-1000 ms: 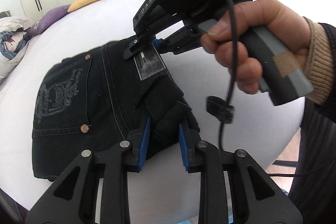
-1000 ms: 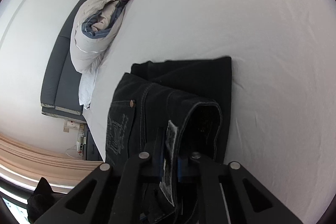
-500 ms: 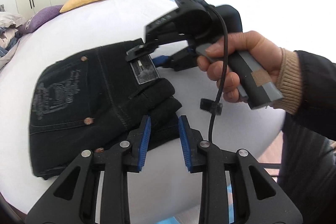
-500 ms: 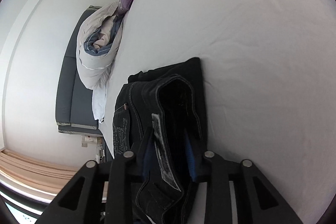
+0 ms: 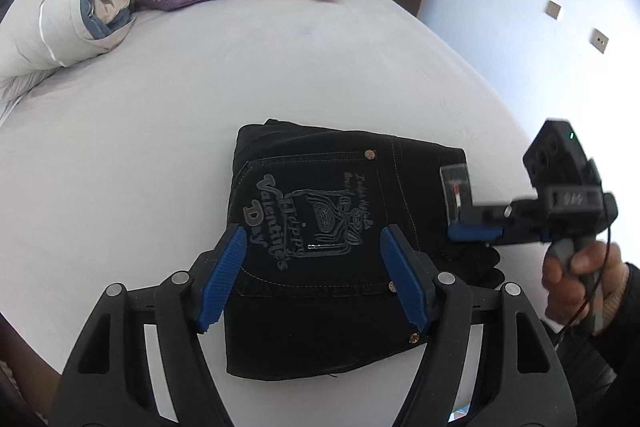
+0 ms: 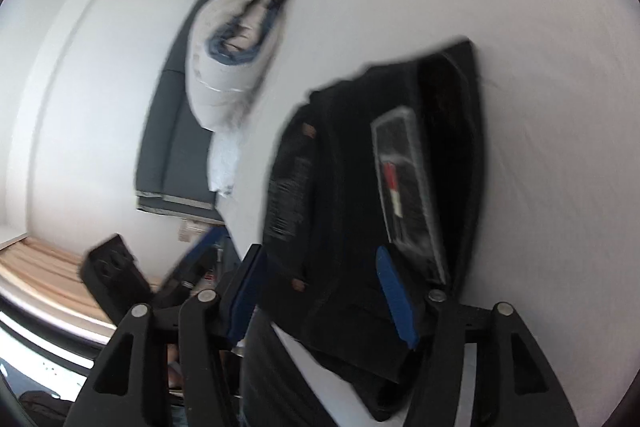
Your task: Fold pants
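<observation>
Lying folded on the bed, pants; both tools gape apart, right view blurred.

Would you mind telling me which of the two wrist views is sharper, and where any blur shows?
Left wrist view: sharp on the folded black jeans and the open left gripper; only the right gripper at the edge smears. Right wrist view: motion-blurred throughout, jeans and rolled duvet streaked, fisheye bending the bed.

"Happy Valentines Day" is stitched on the pants back pocket
</observation>
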Demonstrator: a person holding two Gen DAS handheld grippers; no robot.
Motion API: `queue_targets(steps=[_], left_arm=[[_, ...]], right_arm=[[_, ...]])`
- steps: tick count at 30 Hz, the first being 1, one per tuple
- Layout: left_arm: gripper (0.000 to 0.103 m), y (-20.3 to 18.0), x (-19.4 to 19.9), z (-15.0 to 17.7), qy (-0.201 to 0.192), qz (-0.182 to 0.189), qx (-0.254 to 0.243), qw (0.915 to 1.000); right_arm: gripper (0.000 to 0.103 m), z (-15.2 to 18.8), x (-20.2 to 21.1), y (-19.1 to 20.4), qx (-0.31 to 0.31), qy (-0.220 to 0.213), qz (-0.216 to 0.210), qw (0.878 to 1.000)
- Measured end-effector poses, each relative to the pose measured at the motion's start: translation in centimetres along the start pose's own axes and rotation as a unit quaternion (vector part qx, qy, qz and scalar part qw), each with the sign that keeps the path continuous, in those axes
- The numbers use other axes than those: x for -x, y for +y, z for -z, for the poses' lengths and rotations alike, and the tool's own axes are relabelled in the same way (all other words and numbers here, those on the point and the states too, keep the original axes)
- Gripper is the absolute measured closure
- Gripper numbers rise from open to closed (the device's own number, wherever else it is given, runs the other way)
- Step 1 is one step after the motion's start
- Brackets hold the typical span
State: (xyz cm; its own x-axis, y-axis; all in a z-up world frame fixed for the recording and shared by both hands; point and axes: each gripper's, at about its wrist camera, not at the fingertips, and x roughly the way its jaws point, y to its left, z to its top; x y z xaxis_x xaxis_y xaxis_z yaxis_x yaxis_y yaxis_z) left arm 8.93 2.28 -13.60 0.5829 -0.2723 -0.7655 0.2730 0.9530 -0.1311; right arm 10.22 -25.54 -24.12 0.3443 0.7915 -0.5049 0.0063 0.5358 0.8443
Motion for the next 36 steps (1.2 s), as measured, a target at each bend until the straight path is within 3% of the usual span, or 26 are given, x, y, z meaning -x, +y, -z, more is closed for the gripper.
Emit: queue_targets(steps=[2,4,5,6,7,11,12,17,20,25,31,36], left_arm=[[0.035,0.5,-0.5,-0.1,0.014,-0.003,0.002,0.9999],[0.035,0.8,-1.3,0.0,0.022,0.002,0.005,0.9997],[0.035,0.9,-1.7,0.1,0.026,0.0,0.006,0.9996],[0.035,0.9,-2.3,0.1,0.029,-0.002,0.004,0.9996],[0.035,0.9,-2.8,0.1,0.031,-0.004,0.002,0.9995],[0.035,1.5,-3.6,-0.5,0.034,-0.014,-0.002,0.9993],[0.035,1.7,-3.7,-0.7,0.035,-0.019,-0.003,0.9992],[0.033,2.8,-3.5,-1.5,0.036,-0.033,-0.01,0.9988],[0.027,3.9,-3.9,-1.9,0.04,-0.045,-0.016,0.9981],[0.025,7.5,-6.2,-2.3,0.074,-0.045,0.001,0.9962],[0.019,12.0,-9.1,-2.1,0.122,0.02,0.075,0.9895],[0.019,12.1,-9.9,-2.4,0.135,0.058,0.087,0.9853]], right_arm=[[0.066,0.7,0.9,-1.3,-0.003,-0.014,-0.015,1.0],[0.066,1.0,2.7,-2.3,-0.015,-0.025,-0.016,0.999],[0.064,1.1,3.7,-2.3,-0.013,-0.031,-0.003,0.999],[0.053,1.3,5.0,-2.4,-0.011,-0.044,0.024,0.999],[0.05,1.5,6.4,-2.5,-0.013,-0.06,0.038,0.997],[0.032,1.7,9.6,-2.3,-0.012,-0.095,0.04,0.995],[0.032,1.6,9.6,-2.3,-0.013,-0.094,0.04,0.995],[0.032,0.6,7.4,-2.2,-0.022,-0.071,0.049,0.996],[0.031,-0.1,6.1,-2.0,-0.025,-0.059,0.053,0.997],[0.026,-1.3,3.8,-0.8,-0.014,-0.031,0.081,0.996],[0.024,-1.8,1.3,0.3,-0.004,-0.013,0.109,0.994],[0.025,-2.1,0.2,1.0,0.001,-0.011,0.127,0.992]])
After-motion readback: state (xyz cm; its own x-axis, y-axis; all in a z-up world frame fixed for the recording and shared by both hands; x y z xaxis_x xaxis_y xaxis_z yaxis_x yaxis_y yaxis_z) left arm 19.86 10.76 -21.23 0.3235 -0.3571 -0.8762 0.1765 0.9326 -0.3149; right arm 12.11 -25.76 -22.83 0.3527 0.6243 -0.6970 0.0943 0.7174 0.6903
